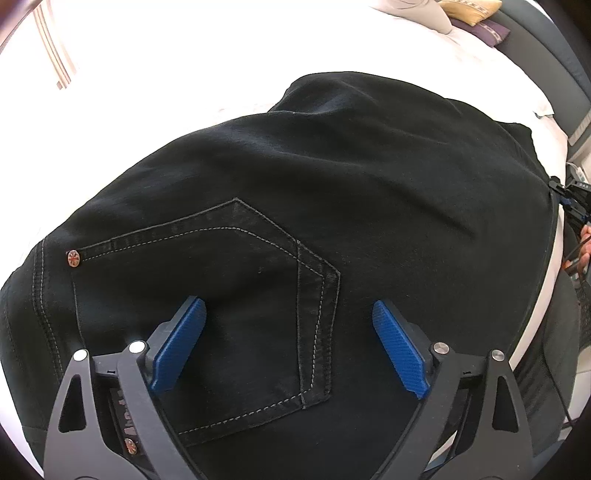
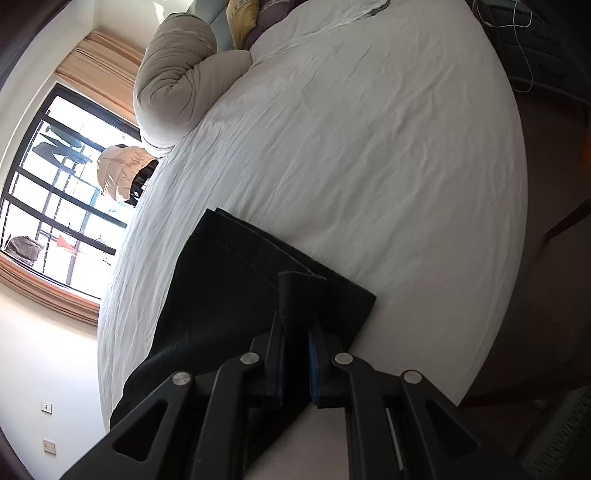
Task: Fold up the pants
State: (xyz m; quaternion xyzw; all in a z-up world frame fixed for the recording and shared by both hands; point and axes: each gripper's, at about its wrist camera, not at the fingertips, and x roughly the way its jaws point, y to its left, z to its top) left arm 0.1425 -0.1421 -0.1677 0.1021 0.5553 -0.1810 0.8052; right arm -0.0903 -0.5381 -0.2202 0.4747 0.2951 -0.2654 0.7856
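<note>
Black jeans point(image 1: 295, 166) lie spread on a white bed point(image 1: 184, 55), filling the left wrist view. Their back pocket point(image 1: 240, 266) with pale stitching and a metal rivet point(image 1: 73, 257) faces up. My left gripper point(image 1: 288, 306) hovers just over that pocket, its blue pads point(image 1: 181, 343) wide apart with nothing pinched between them. In the right wrist view, my right gripper point(image 2: 295, 332) is shut on a raised fold of the jeans point(image 2: 229, 288) close to the bed's near edge. The fabric sticks up past the fingertips and hides them.
White sheet point(image 2: 369, 166) stretches beyond the jeans. A rolled beige duvet point(image 2: 173, 81) and a yellow pillow point(image 2: 242, 18) sit at the head end. A window point(image 2: 55, 184) is on the left and dark floor point(image 2: 546, 258) on the right. A hand point(image 1: 585, 251) shows at the left wrist view's right edge.
</note>
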